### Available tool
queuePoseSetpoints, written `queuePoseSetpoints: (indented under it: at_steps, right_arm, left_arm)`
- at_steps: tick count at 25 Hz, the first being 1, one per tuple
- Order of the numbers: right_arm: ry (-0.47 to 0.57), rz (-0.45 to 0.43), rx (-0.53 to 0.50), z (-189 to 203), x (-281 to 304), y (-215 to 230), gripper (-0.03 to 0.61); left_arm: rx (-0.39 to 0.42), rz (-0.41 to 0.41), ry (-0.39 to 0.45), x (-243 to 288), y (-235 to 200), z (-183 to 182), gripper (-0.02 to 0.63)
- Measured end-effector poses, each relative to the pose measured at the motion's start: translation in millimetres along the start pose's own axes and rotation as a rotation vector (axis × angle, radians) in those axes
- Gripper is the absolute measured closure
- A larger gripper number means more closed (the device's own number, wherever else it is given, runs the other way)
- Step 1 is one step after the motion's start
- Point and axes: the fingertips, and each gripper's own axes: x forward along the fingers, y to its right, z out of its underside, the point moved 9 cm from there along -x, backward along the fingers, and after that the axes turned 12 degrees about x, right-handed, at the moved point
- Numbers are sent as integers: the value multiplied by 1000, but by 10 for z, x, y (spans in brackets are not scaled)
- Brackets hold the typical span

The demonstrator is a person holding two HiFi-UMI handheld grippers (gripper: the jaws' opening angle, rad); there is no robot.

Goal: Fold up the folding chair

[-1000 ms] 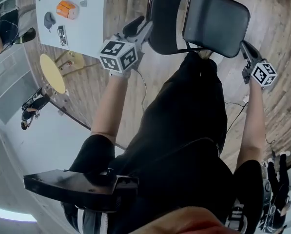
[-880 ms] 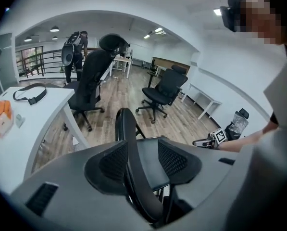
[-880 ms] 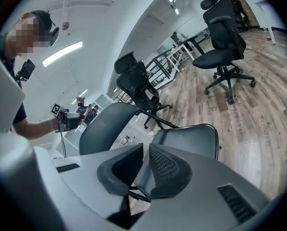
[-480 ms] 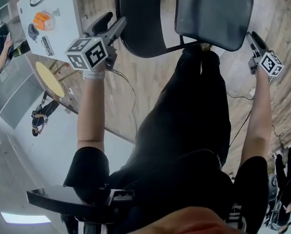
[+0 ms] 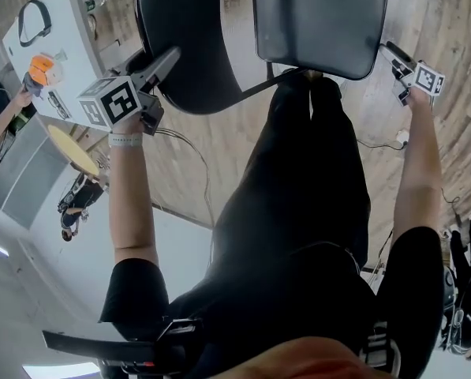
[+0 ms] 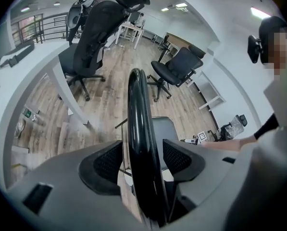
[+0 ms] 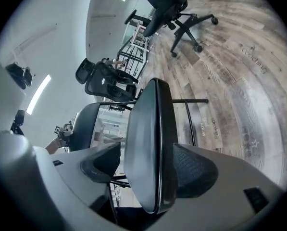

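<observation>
The folding chair has a black rounded backrest [image 5: 188,46] and a dark square seat pad [image 5: 318,22], both at the top of the head view. My left gripper [image 5: 166,60] straddles the backrest's glossy edge [image 6: 138,129]. Its jaws are opening, and its pads [image 6: 109,162] stand off both sides of the edge. My right gripper [image 5: 386,51] is at the seat's right edge. The seat [image 7: 150,143] shows edge-on between its opening jaws, with gaps to the pads [image 7: 193,172]. Neither gripper [image 6: 142,160] [image 7: 150,170] presses on the chair.
The person's legs in black trousers [image 5: 306,212] stand just behind the chair on a wooden floor [image 5: 448,133]. A white table [image 5: 46,46] with small items is at the left, with a round yellow stool [image 5: 69,150] below it. Office chairs [image 6: 93,37] stand beyond, and a cable [image 5: 377,144] lies at the right.
The chair now fills more of the top of the head view. The left gripper has shifted left and down in the picture, and the right gripper has moved up beside the seat's edge.
</observation>
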Motion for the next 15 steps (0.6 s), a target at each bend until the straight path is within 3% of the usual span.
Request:
queuePoseSetpoints:
  at_steps: [4,11,15]
  right_arm:
    - [-87,-19,32,-122,163,129,258]
    - [-153,66,31,-292,393,358,252]
    - [-150,-137,111,-279,638,374,252]
  left_arm:
    - [12,24,-46,112,-10,-30,367]
    - [3,44,-97,235,-50,-21,368]
    - [9,51,-139,278,-54,-40,370]
